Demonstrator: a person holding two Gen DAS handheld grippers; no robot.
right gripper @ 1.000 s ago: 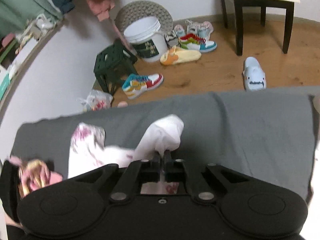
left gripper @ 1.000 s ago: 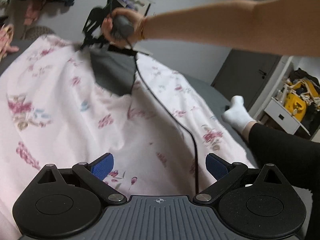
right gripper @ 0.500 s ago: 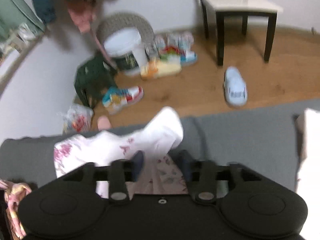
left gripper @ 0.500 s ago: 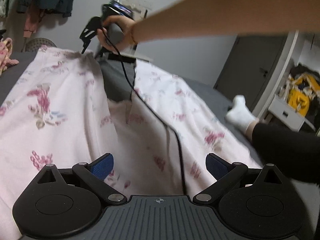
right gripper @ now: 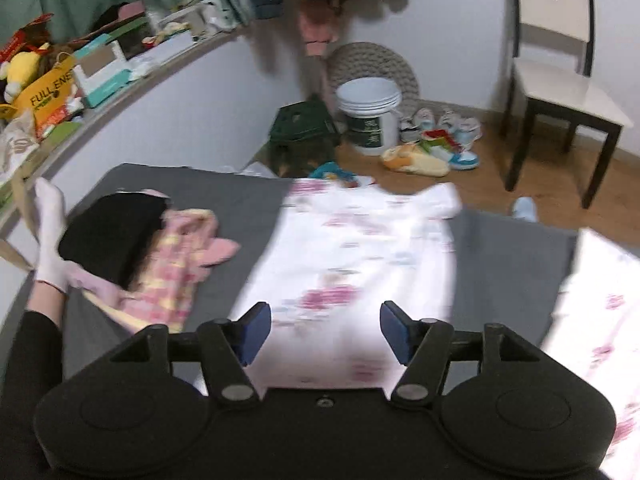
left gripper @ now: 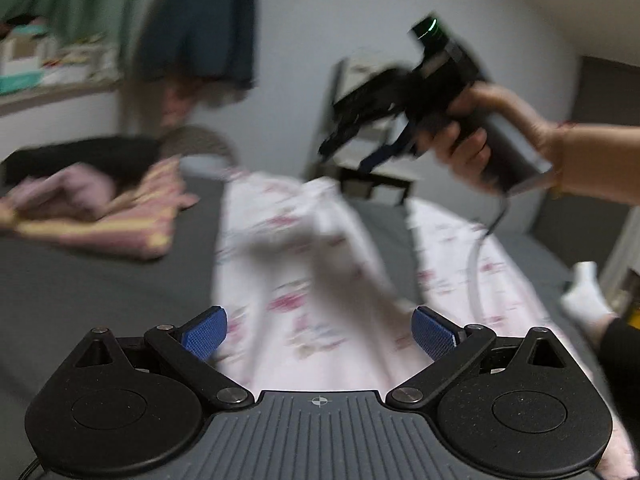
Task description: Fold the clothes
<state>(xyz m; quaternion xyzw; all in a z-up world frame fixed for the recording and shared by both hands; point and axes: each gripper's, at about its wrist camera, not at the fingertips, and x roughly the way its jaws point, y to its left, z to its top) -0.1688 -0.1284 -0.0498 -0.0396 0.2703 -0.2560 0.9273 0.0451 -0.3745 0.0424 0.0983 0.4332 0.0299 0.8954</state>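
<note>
So the big change: the right gripper (right gripper: pixel 325 330) has let go. A second ago its jaws were pinched shut on a fold of the floral garment (right gripper: pixel 352 264); half a second ago they were partway apart; now they stand wide with nothing between them, and the cloth lies flat on the grey bed (right gripper: pixel 224 196) straight ahead of and under the fingertips. The folded-over part reaches forward from the gripper toward the bed's far edge, and another part of the same fabric sits off to its right.

From the left wrist view, the right gripper (left gripper: pixel 352 148) is up in the air ahead and to the right, held in the person's hand (left gripper: pixel 476 140), clear above the garment (left gripper: pixel 304 276). Earlier it was lower and farther off, down at the cloth's far end. It's motion-blurred here, so the jaws are hard to read from this side.

The left gripper (left gripper: pixel 318 330) is spread wide like before, empty, with the garment running forward between its blue pads (left gripper: pixel 202 330). The view has swung left, so a pink and yellow plaid garment (left gripper: pixel 104 216) now shows ahead-left on the bed. In the right wrist view that plaid piece (right gripper: pixel 176 264) lies left of the gripper, against something black (right gripper: pixel 108 236).
</note>
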